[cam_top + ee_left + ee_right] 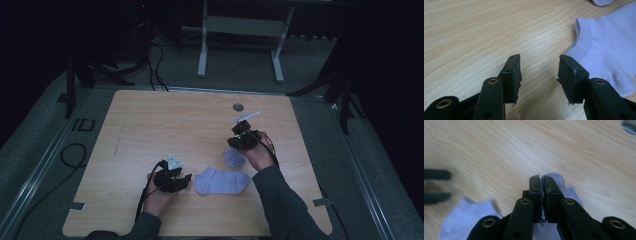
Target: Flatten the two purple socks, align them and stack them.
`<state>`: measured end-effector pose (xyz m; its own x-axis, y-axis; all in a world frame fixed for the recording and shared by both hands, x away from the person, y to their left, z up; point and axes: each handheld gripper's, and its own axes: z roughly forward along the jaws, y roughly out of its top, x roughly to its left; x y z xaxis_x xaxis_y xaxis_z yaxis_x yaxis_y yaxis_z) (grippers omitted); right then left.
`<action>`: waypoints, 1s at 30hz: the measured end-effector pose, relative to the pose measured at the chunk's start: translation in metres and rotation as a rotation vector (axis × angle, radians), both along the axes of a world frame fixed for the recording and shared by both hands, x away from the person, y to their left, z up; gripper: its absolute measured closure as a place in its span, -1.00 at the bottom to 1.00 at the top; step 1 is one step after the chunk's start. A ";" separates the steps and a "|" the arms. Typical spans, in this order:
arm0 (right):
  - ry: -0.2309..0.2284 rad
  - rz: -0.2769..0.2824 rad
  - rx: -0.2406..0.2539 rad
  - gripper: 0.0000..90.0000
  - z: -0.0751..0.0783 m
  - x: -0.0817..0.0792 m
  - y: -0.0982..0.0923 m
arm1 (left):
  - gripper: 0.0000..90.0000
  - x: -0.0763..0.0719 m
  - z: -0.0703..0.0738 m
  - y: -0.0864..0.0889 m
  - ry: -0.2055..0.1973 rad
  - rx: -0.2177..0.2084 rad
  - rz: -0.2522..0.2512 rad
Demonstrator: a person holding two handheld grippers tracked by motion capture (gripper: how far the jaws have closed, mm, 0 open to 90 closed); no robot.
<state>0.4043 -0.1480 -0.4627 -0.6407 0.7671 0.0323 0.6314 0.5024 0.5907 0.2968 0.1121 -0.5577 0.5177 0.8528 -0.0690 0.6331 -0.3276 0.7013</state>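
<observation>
A lilac sock lies flat near the table's front edge, cuff toward my left gripper. In the left gripper view that gripper is open, with bare wood between its jaws and the cuff just right of the right jaw. My right gripper is held above the table with its jaws shut on the edge of a second, smaller lilac sock, which hangs below the tips. The first sock also lies at the lower left of the right gripper view.
The wooden table has a round grommet near its far edge. Cables lie on the floor to the left. A metal stand's legs rise behind the table.
</observation>
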 end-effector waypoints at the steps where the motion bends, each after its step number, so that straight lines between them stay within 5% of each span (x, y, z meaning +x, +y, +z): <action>1: 0.000 -0.009 -0.006 0.92 0.000 -0.001 -0.005 | 0.19 0.000 0.000 0.000 0.000 0.001 0.000; 10: 0.011 -0.089 0.019 0.92 -0.008 -0.008 -0.051 | 0.20 0.000 -0.002 0.001 0.002 0.012 -0.007; 30: 0.060 -0.212 -0.042 0.90 -0.033 -0.020 -0.118 | 0.11 0.001 -0.001 0.002 0.010 0.015 -0.024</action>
<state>0.3840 -0.2658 -0.4959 -0.4630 0.8858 0.0312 0.7591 0.3780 0.5300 0.2982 0.1142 -0.5590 0.5377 0.8409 -0.0619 0.6318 -0.3532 0.6900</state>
